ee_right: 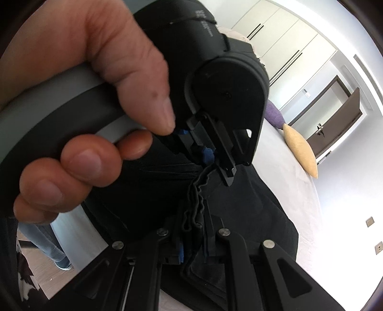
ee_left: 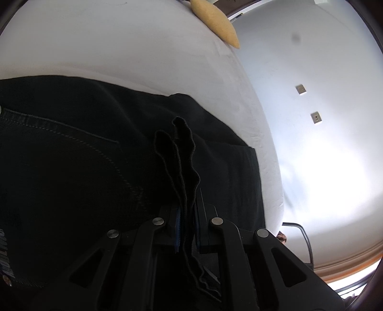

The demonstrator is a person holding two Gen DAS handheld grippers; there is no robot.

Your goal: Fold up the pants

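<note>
Evidently both grippers were clamped on the black pants (ee_left: 95,148), which lay across the white bed (ee_left: 119,43): left gripper (ee_left: 188,215) and right gripper (ee_right: 194,239) each pinched bunched hem at 6 o'clock.

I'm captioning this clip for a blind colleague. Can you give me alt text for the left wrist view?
The left gripper is shut on a bunched edge of black pants, which lie spread on a white bed. A yellow pillow rests at the bed's far end, beside a white wall with two small plates.
</note>
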